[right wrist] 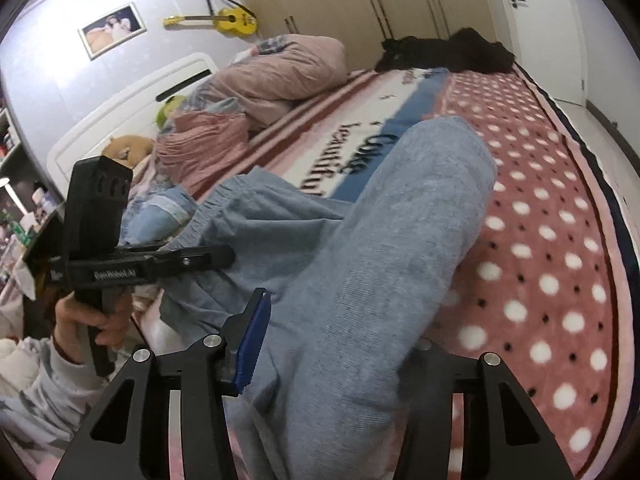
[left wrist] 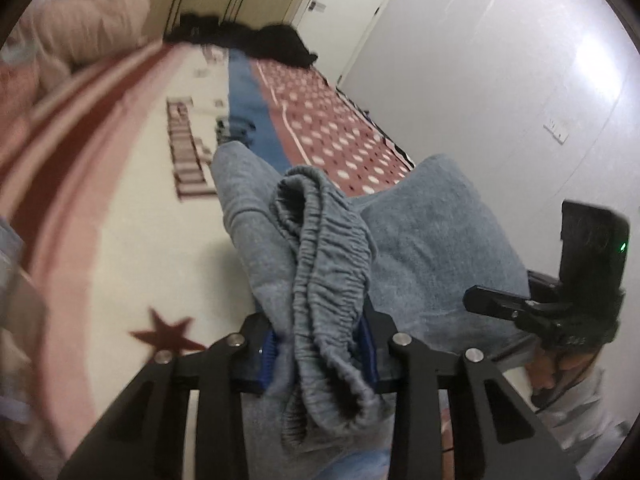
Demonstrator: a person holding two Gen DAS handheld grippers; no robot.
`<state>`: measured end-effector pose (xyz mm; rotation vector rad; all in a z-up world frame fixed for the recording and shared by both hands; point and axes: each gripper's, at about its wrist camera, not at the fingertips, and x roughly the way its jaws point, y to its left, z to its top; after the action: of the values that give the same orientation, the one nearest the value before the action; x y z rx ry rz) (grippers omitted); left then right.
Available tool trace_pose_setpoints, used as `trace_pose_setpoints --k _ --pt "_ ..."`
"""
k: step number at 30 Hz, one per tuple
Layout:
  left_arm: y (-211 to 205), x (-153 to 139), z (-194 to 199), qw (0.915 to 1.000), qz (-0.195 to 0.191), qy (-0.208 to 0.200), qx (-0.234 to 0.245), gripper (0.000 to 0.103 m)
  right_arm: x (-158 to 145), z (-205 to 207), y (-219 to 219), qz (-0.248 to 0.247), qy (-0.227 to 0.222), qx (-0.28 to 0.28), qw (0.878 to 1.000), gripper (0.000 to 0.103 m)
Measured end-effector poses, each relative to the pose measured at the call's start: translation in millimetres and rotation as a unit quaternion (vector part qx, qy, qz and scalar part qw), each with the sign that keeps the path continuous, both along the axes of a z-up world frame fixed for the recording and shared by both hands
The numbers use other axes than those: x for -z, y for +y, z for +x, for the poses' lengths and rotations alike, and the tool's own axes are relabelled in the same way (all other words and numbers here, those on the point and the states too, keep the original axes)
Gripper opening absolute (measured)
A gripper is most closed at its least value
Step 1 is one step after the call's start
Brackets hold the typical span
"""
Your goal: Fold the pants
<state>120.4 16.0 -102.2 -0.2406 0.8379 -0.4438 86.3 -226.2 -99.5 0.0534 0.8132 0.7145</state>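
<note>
Bunched waistband [left wrist: 320, 248] sits clamped in my left gripper [left wrist: 318, 346], and my right gripper [right wrist: 332, 344] pinches a thick fold of the grey pants [right wrist: 380, 220], lifted over the blanket [right wrist: 540, 240]; I judge I'm mid-fold and next must lay both ends down square

Bed, covered by a fleece blanket [right wrist: 540, 240]: pink with white dots, blue stripe, cream panel with dark lettering. On it: grey pants [right wrist: 360, 240], partly lifted; black garment [right wrist: 448, 54] at the far edge; pink duvet [right wrist: 280, 76] bundled near the headboard [right wrist: 120, 112]; soft toys beside it.
</note>
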Motion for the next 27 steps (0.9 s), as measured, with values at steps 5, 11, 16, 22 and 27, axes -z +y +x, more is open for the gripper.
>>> trace_pose_setpoints --k 5,11,16,22,27 --pt "29 -15 -10 0.9995 0.008 -0.021 -0.021 0.029 -7 -7 27 0.006 0.001 -0.026 1.000 0.044" --pt "57 -17 -21 0.9987 0.011 -0.025 -0.042 0.026 1 -1 50 0.008 0.019 -0.039 0.999 0.034" --pt "74 -32 -28 0.9968 0.010 -0.048 -0.062 0.025 -12 0 68 0.004 -0.002 -0.043 0.999 0.022" --pt "91 -54 -37 0.9942 0.018 -0.076 -0.074 0.024 -31 -1 88 0.006 -0.023 -0.048 0.999 0.020" --pt "105 -74 -46 0.9914 0.022 -0.094 -0.088 0.024 -49 -4 107 0.014 -0.038 -0.053 0.998 0.019"
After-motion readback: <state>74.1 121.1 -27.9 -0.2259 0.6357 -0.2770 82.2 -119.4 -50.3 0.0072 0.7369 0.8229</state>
